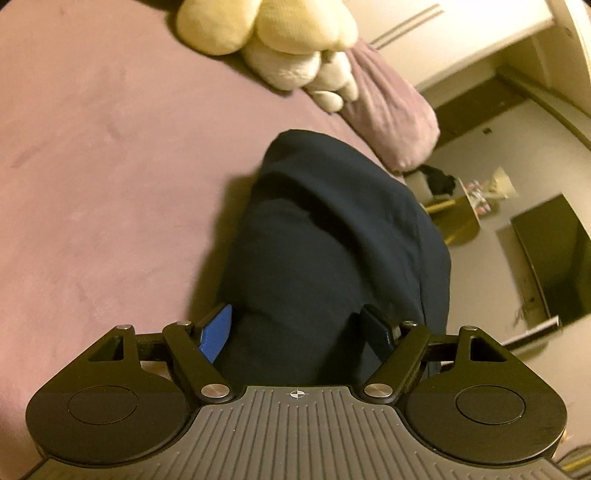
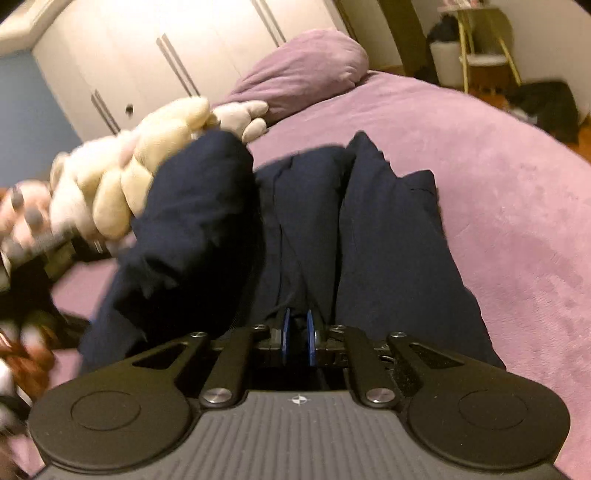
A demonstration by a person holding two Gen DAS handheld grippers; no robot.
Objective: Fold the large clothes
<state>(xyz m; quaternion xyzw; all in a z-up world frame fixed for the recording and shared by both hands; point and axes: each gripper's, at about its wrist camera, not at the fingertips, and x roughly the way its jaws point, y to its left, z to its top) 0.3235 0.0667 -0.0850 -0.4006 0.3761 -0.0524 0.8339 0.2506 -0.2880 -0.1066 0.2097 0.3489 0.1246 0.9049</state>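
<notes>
Right now my left claw (image 1: 301, 328) is spread wide, with a fat roll of the dark blue clothing (image 1: 332, 236) sitting between its blue pads (image 1: 218, 332). I cannot tell if the pads press on the cloth or just stand beside it. The clothing lies on the purple bed cover (image 1: 92, 166) and runs from my claw up toward 12 o'clock. Past it, at 1 o'clock, is a purple pillow (image 1: 391, 118), and at 12 o'clock is a cream soft toy (image 1: 280, 33). My right claw (image 2: 297, 332) is almost closed, its two blue pads close together, and a thin fold of the same dark blue clothing (image 2: 388, 229) seems pinched between them. From this side the clothing spreads out ahead in long folds, with one bunched part lifted up at 11 o'clock. The soft toy (image 2: 122, 177) is at 10 o'clock, blurry, just beside that bunched part. The purple pillow (image 2: 306, 70) is at 12 o'clock, in front of the white wardrobe doors (image 2: 147, 59).
</notes>
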